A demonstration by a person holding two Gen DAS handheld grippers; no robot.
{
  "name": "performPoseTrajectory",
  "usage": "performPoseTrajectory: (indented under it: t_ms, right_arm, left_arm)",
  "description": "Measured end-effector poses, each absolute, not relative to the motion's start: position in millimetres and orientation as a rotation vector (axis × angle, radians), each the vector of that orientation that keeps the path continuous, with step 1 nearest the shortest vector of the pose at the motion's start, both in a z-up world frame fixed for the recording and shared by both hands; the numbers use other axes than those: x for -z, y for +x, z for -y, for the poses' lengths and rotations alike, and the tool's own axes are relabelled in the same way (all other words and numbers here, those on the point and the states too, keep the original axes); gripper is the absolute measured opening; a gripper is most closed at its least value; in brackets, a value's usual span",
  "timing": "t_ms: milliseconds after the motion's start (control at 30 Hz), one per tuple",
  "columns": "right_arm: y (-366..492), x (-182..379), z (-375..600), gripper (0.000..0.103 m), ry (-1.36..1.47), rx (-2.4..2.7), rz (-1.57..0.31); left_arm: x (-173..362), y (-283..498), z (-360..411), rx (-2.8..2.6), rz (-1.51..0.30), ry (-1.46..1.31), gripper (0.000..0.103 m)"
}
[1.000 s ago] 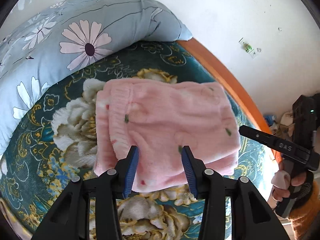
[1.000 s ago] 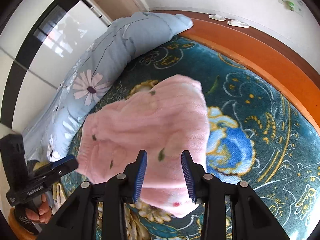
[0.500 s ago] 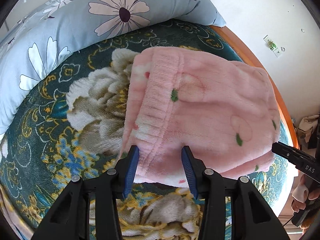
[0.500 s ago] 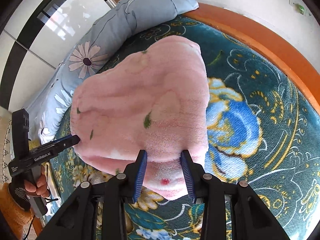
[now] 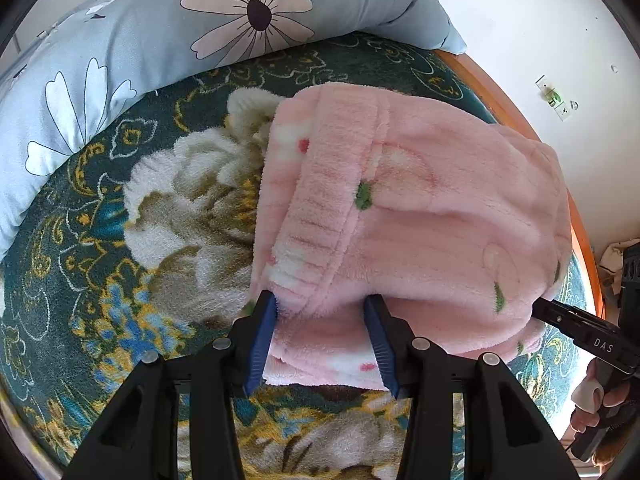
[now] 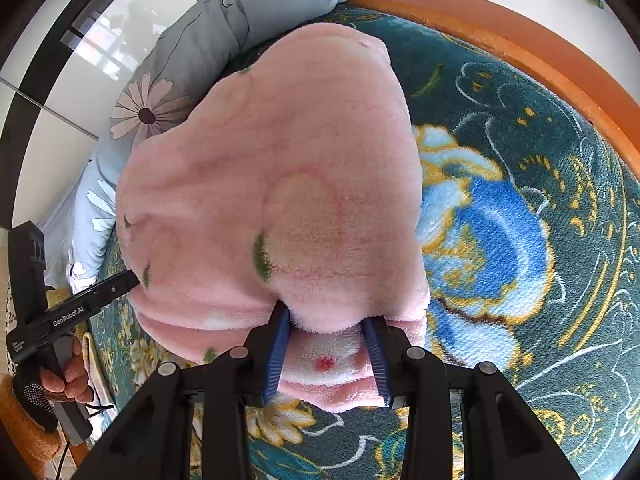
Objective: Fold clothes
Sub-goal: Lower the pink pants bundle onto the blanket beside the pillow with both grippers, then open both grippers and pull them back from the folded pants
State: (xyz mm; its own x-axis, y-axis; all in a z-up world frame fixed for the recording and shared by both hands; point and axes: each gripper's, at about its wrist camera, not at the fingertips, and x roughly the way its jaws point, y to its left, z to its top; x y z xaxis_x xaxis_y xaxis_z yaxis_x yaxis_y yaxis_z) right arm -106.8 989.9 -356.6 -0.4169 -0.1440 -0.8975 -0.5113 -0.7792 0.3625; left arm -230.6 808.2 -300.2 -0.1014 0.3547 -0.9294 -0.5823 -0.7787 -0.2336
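Observation:
A folded pink fleece garment (image 5: pixel 420 208) with small green and red marks lies on a teal floral blanket (image 5: pixel 80 248). My left gripper (image 5: pixel 319 302) is open, its blue-padded fingers (image 5: pixel 262 340) either side of the garment's near ribbed corner. My right gripper (image 6: pixel 326 316) is also open, straddling the near edge of the garment (image 6: pixel 280 168) at its other end. Each view shows the opposite gripper at the garment's far corner: the right one (image 5: pixel 576 328) with a hand on its grip, the left one (image 6: pixel 96 296) likewise.
A light blue pillow (image 5: pixel 180 28) with daisy print runs along the far side of the bed. An orange wooden bed rim (image 6: pixel 520 44) borders the blanket, with a white wall behind. Wardrobe doors (image 6: pixel 80 52) stand past the pillow.
Both grippers have moved forward and down to the garment; its near edges now sit between their open fingers. The garment itself lies much as before.

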Motion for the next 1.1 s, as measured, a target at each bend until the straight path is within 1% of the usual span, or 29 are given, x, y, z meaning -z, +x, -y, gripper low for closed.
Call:
performPoseTrajectory:
  t_ms: [100, 267, 333, 367, 667, 733, 800, 833, 867, 900, 967, 1100]
  right_arm:
    - [-101.0, 344.7, -983.7, 0.042, -1.511, -2.3, -0.893]
    - [-78.7, 328.3, -967.6, 0.042, -1.454, -2.333, -0.884]
    - [-68.4, 323.6, -961.2, 0.042, -1.435, -2.343, -0.892]
    - [-64.7, 322.0, -958.0, 0.042, -1.433, -2.344, -0.893]
    - [-41.6, 321.6, -919.5, 0.042, -1.478, -2.354, -0.92]
    - [-36.3, 322.4, -907.3, 0.042, -1.493, -2.355, -0.889]
    - [-32.4, 322.8, -896.0, 0.048, -1.5, -2.352, -0.877]
    - [-29.6, 322.7, -891.3, 0.05, -1.498, -2.354, -0.878]
    - [-27.9, 322.5, -887.3, 0.056, -1.496, -2.36, -0.882]
    - [-25.7, 322.1, -883.3, 0.058, -1.493, -2.362, -0.88]
    - [-21.0, 321.2, -875.4, 0.06, -1.487, -2.363, -0.872]
    - [-14.6, 321.8, -866.4, 0.064, -1.486, -2.334, -0.861]
  left_arm:
    - [295.1, -228.6, -806.7, -1.973, -0.22, -1.577, 0.047]
    - [280.0, -216.7, -793.3, -2.026, -0.085, -1.608, 0.047]
    - [276.3, -207.6, -787.4, -2.045, -0.053, -1.608, 0.051]
    - [274.7, -202.9, -784.5, -2.054, -0.038, -1.608, 0.056]
    - [273.1, -144.6, -755.7, -2.067, 0.095, -1.645, 0.058]
    - [270.6, -131.2, -752.9, -2.068, 0.067, -1.639, 0.061]
    - [268.4, -118.5, -751.8, -2.074, 0.011, -1.627, 0.07]
    - [267.9, -113.3, -752.3, -2.08, -0.035, -1.617, 0.07]
    - [267.1, -108.3, -752.3, -2.09, -0.079, -1.61, 0.07]
    - [266.8, -104.3, -751.5, -2.098, -0.114, -1.608, 0.07]
    - [266.9, -98.2, -748.5, -2.109, -0.155, -1.608, 0.071]
    - [264.7, -90.6, -738.9, -2.114, -0.163, -1.607, 0.073]
